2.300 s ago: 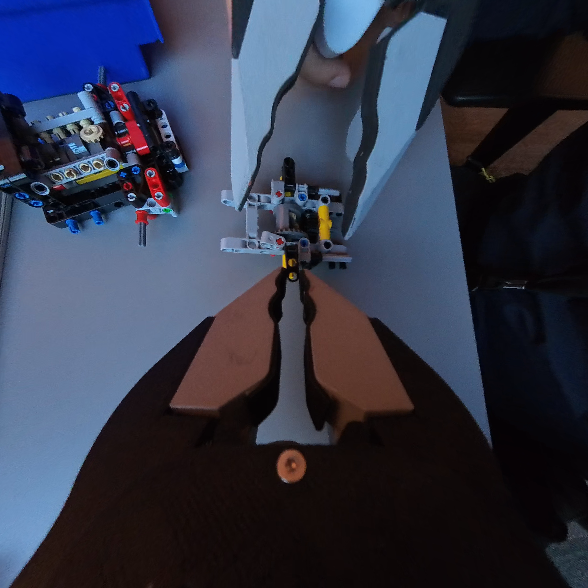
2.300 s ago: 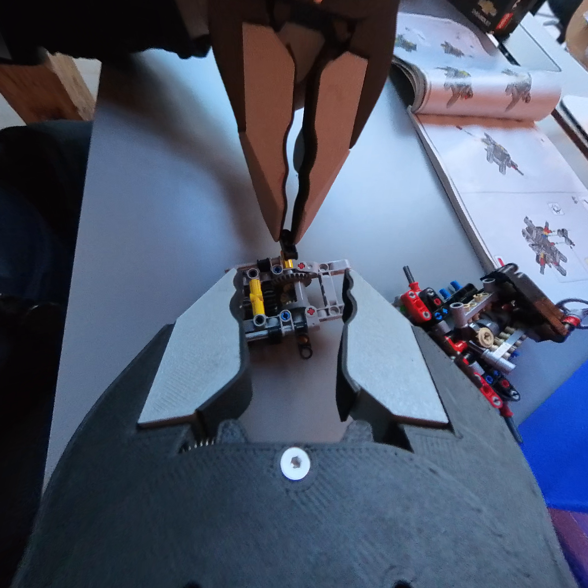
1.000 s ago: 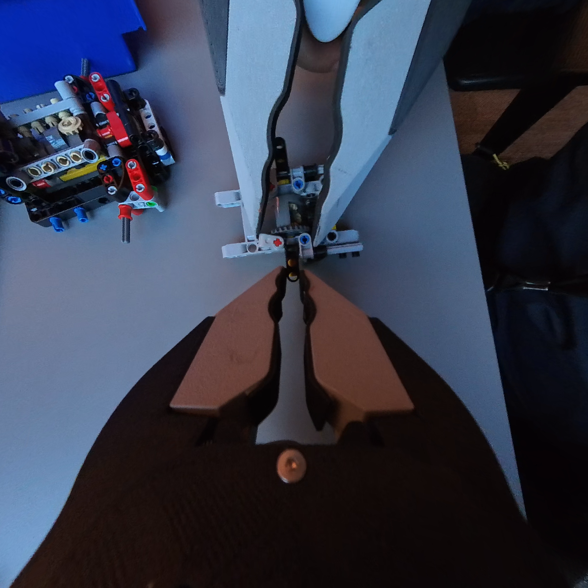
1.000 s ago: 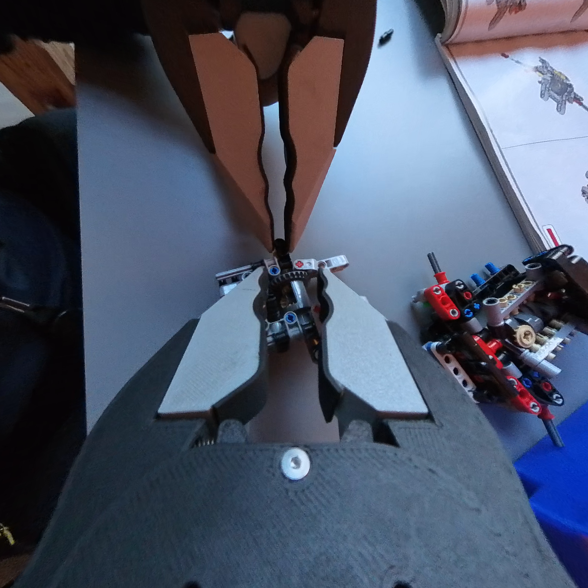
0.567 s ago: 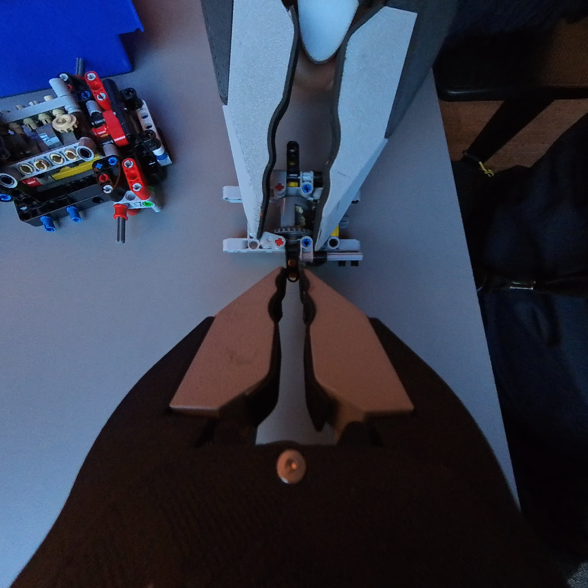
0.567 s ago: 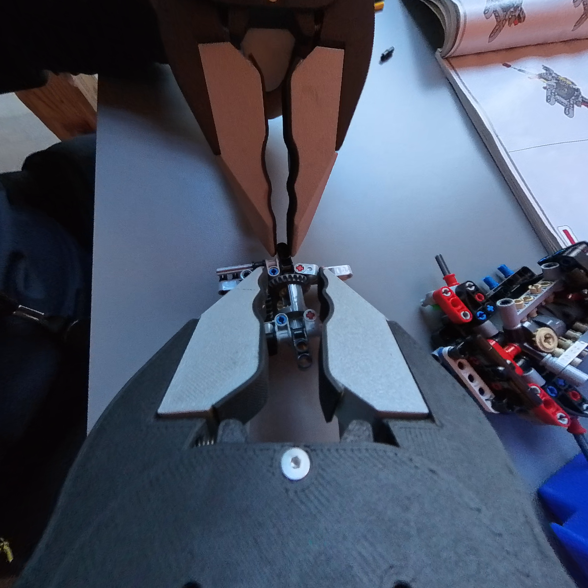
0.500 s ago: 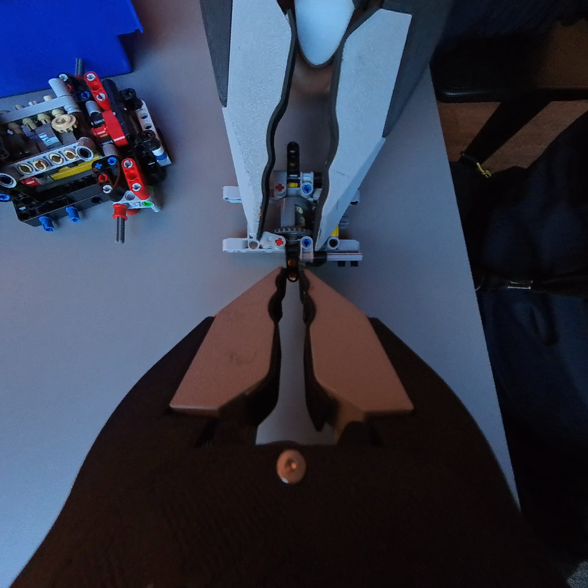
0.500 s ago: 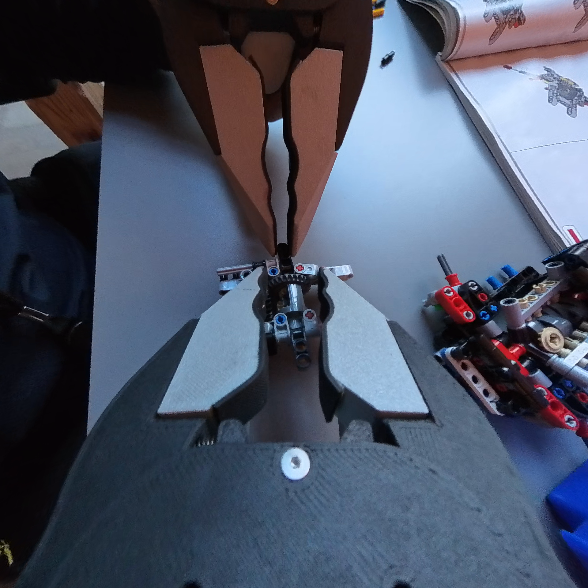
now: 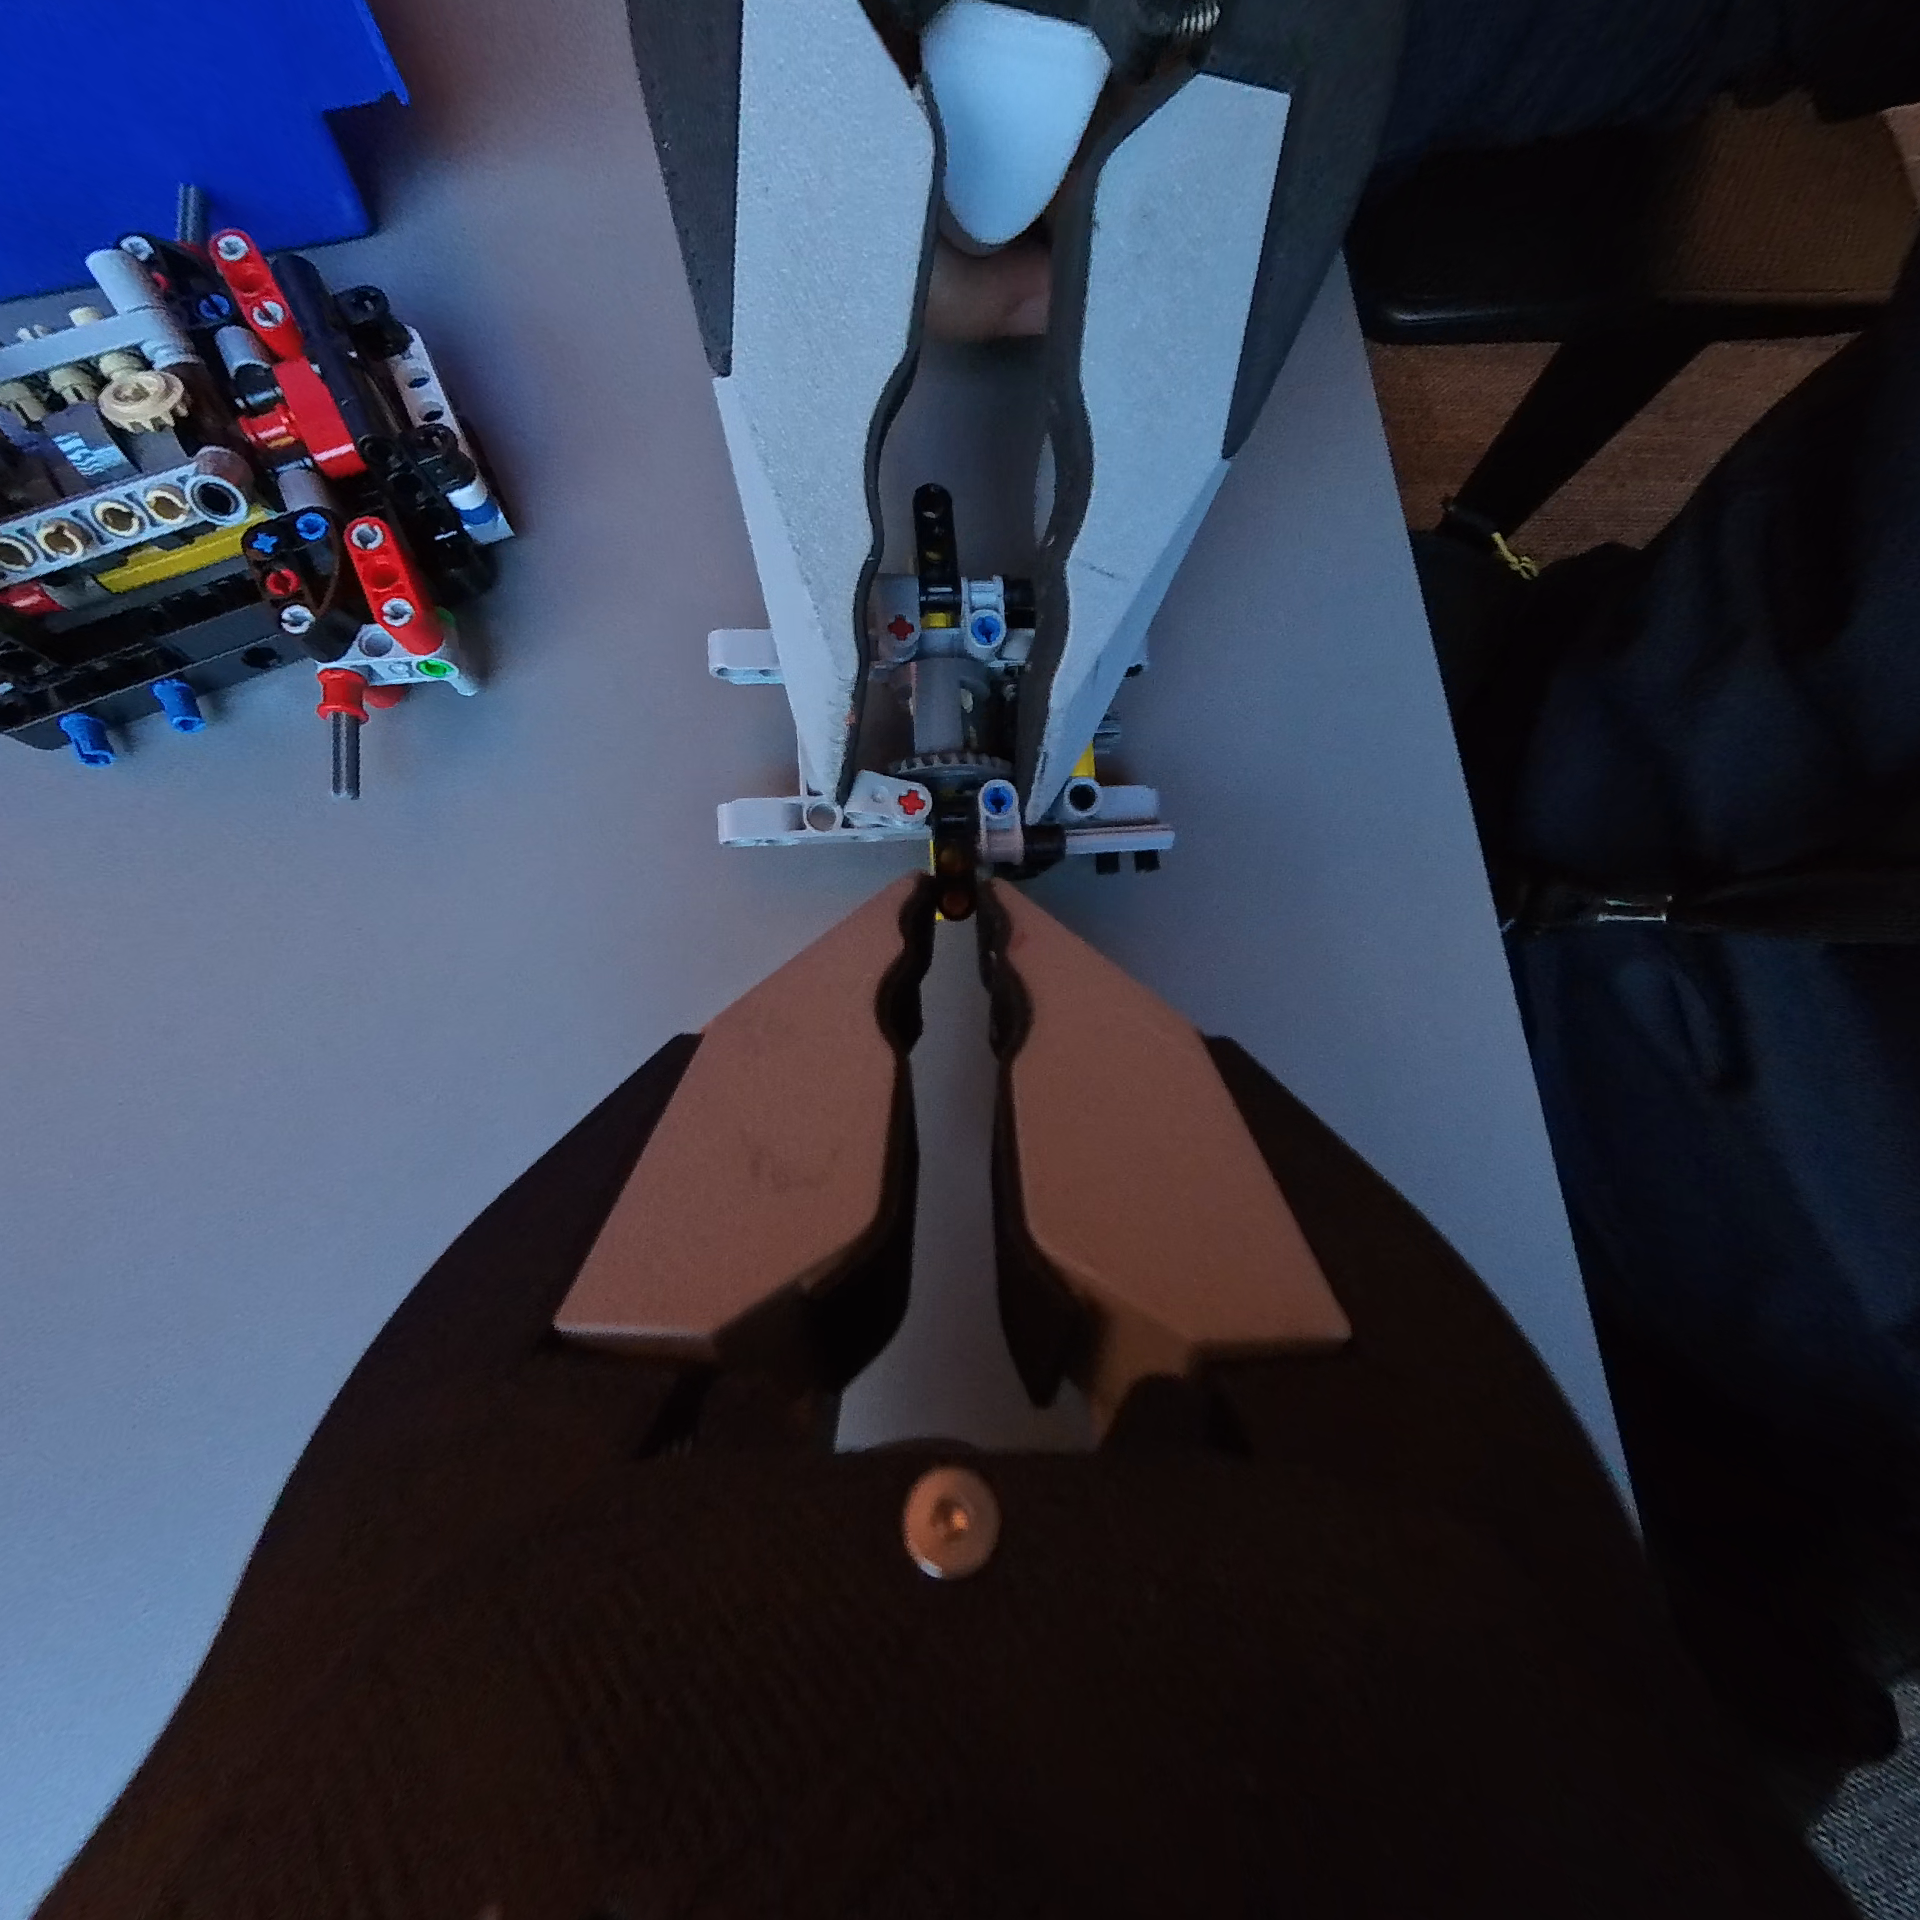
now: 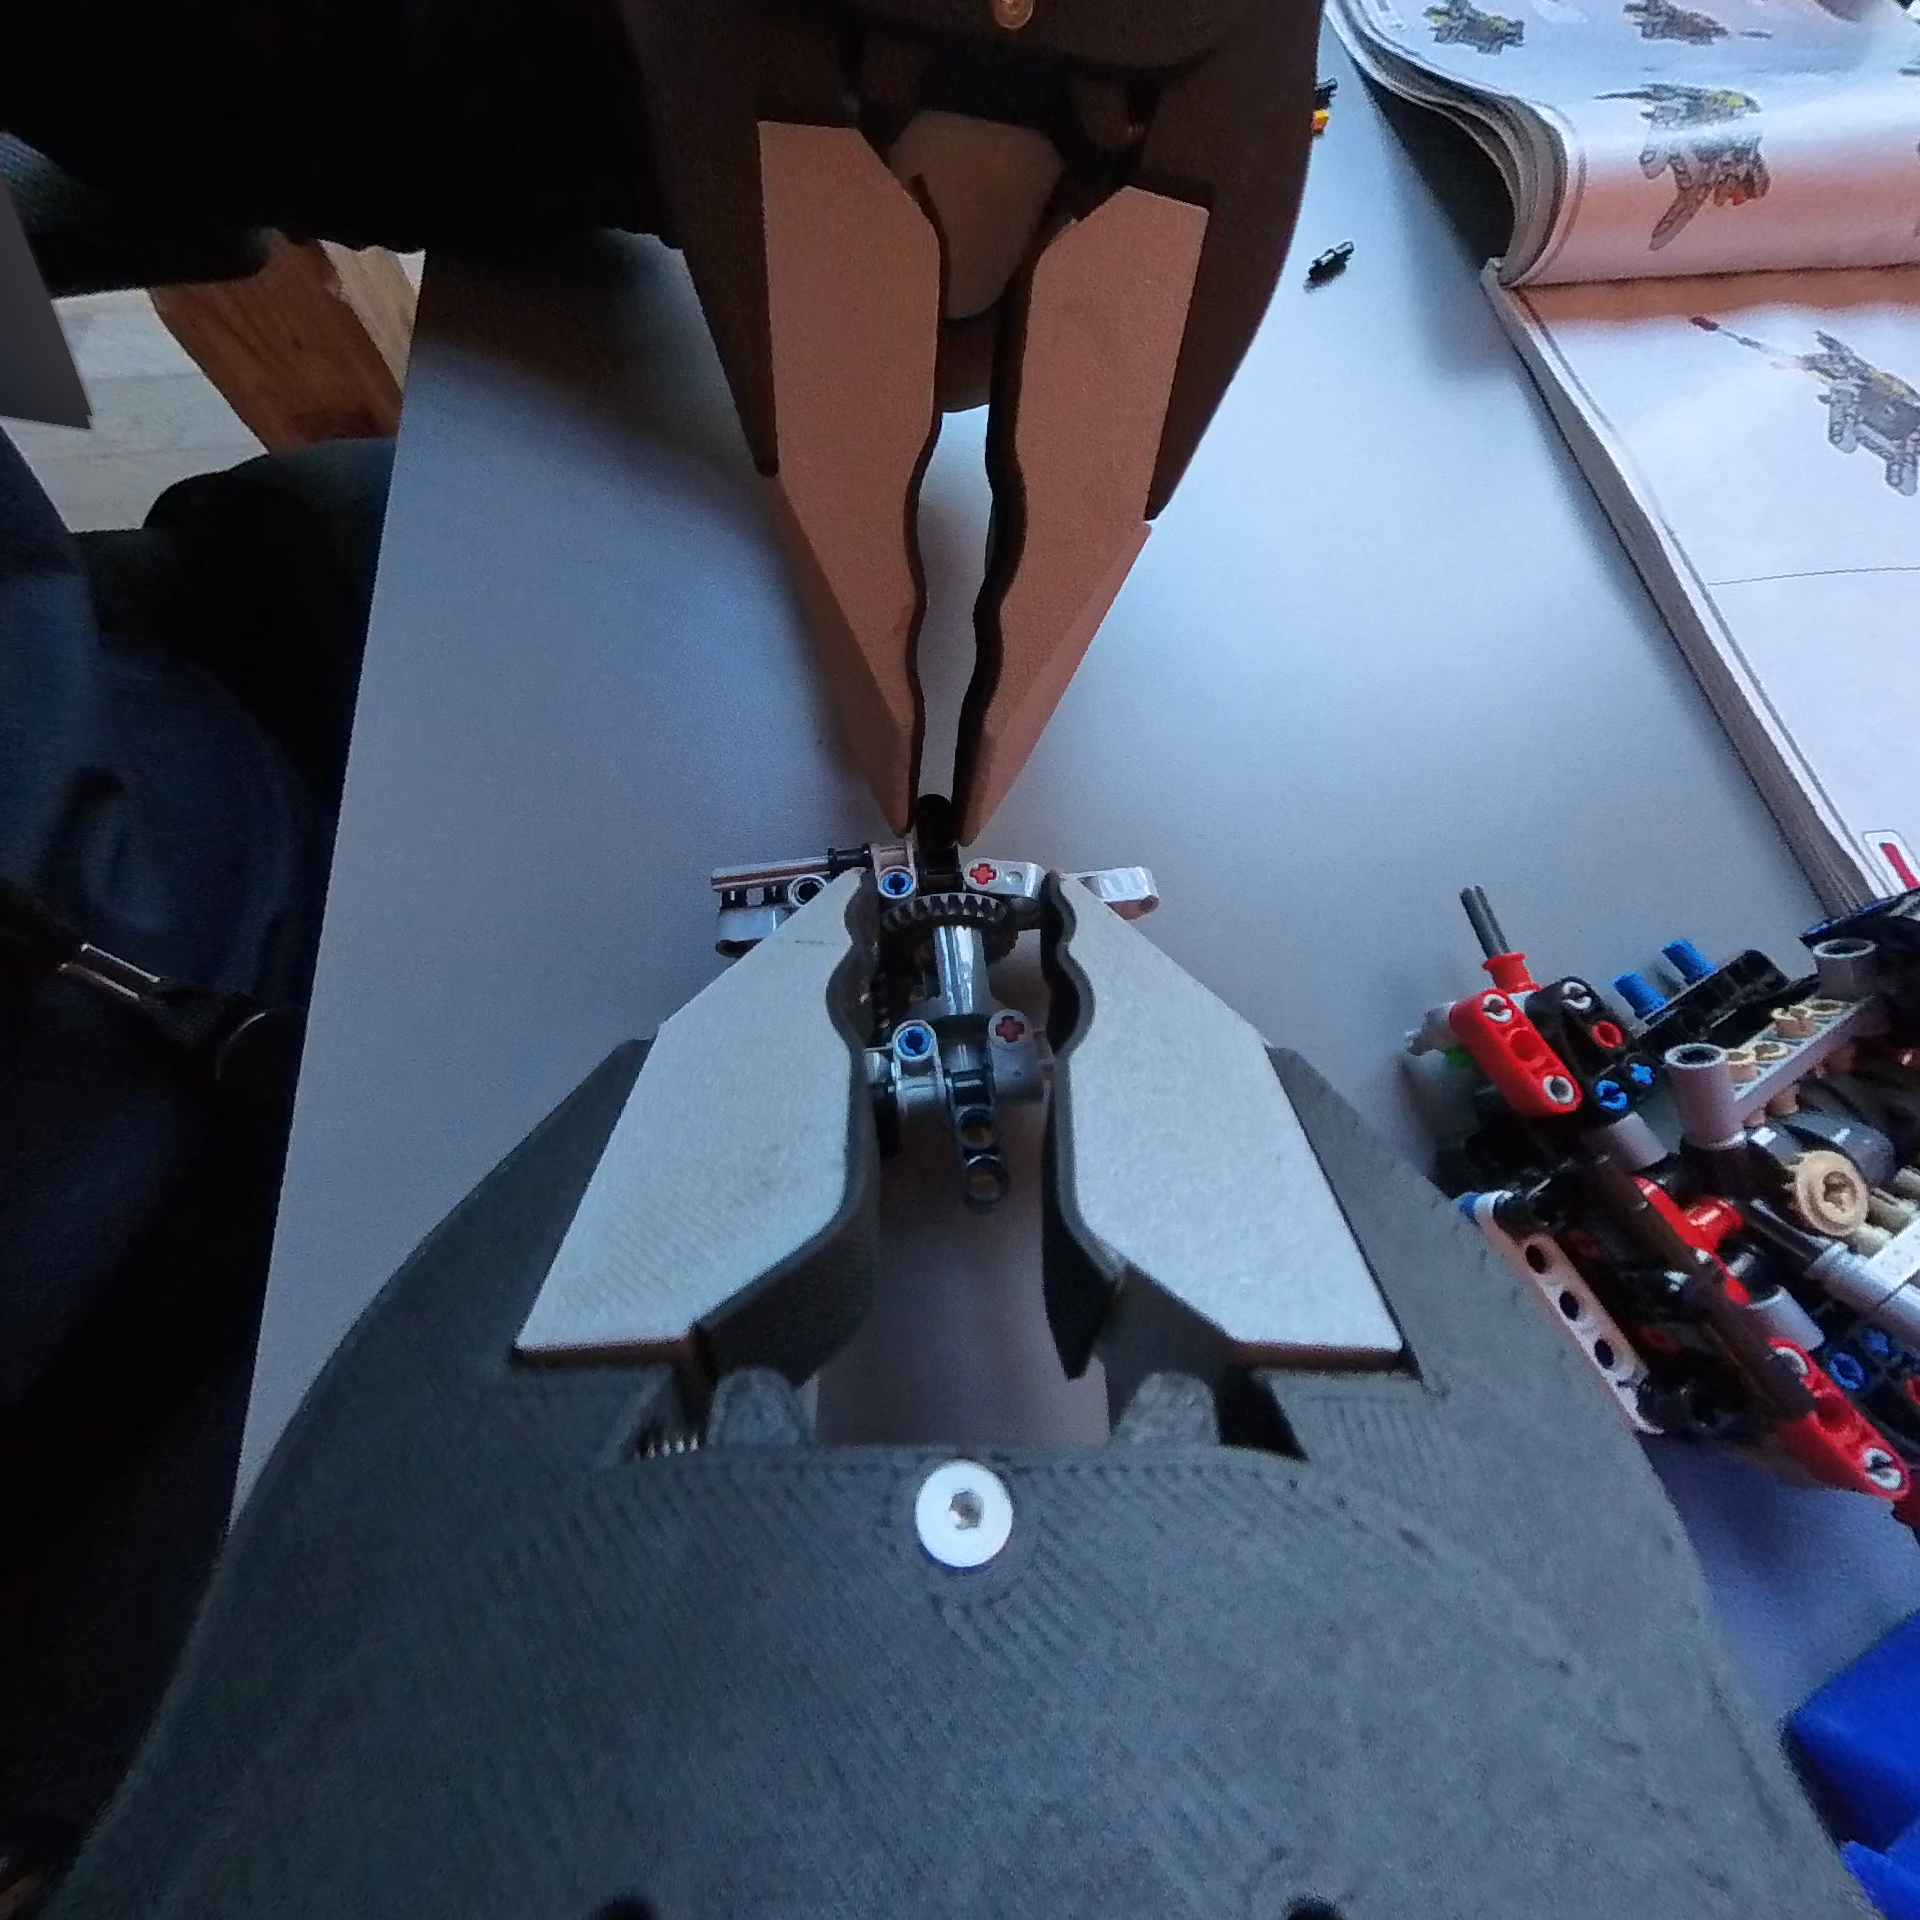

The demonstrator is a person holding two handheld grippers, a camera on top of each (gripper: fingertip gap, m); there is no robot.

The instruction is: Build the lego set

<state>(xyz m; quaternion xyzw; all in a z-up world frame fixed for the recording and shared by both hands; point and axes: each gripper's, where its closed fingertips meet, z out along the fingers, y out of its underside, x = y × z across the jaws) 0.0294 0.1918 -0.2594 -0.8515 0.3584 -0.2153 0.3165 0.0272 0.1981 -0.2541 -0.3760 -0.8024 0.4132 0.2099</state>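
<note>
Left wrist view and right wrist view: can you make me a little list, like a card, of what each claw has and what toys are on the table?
left claw: brown, pinched on small black connector piece at the frame's edge
right claw: grey, closed around grey gear frame, fingers on both sides
table: grey
bigger brick model: red, black and grey, lying apart
instruction booklet: open, at the far edge
blue bin: at a corner

to your side on the grey table (image 10: 1351,675) sits a larger brick assembly (image 9: 229,488) in black, red and grey, with a blue bin (image 9: 156,114) behind it. an open instruction booklet (image 10: 1766,343) lies further off, a small black pin (image 10: 1329,257) near it.
</note>
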